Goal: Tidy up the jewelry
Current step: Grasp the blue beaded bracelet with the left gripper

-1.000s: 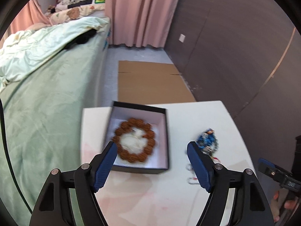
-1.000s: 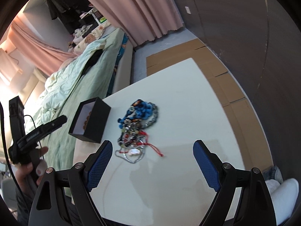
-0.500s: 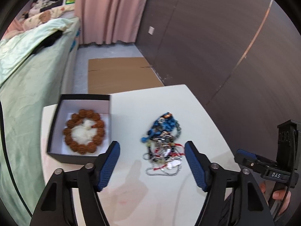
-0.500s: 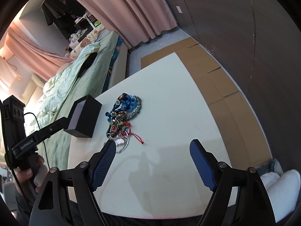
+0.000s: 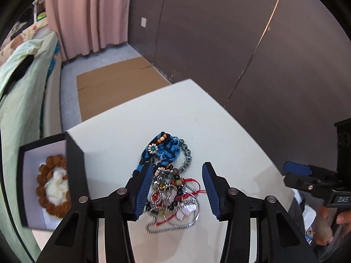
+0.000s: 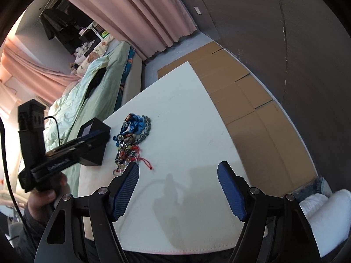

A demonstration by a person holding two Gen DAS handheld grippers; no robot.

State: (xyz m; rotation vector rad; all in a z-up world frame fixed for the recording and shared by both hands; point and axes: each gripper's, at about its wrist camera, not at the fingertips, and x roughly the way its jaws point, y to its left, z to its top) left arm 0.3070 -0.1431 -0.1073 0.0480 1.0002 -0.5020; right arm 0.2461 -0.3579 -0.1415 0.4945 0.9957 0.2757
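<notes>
A tangled pile of jewelry (image 5: pixel 173 182) lies on the white table (image 5: pixel 197 118): a blue braided bracelet (image 5: pixel 162 151), bead strings, red cord and silver chains. My left gripper (image 5: pixel 176 186) is open, its fingers on either side of the pile, just above it. A black box (image 5: pixel 74 164) at the left holds a brown bead bracelet (image 5: pixel 52 186) on white padding. In the right wrist view the pile (image 6: pixel 130 140) and box (image 6: pixel 96 140) sit left of centre. My right gripper (image 6: pixel 177 188) is open and empty over bare table, to the right of the pile.
A bed with a green quilt (image 6: pixel 87 94) runs along the table's left side. Flattened cardboard (image 6: pixel 248 100) lies on the floor beyond and right of the table. A dark wall (image 5: pixel 241 43) stands at the right. Pink curtains (image 5: pixel 87 15) hang at the back.
My left gripper has swung right from over the box to over the jewelry pile and come closer to it. The right gripper has shifted slightly back and right.
</notes>
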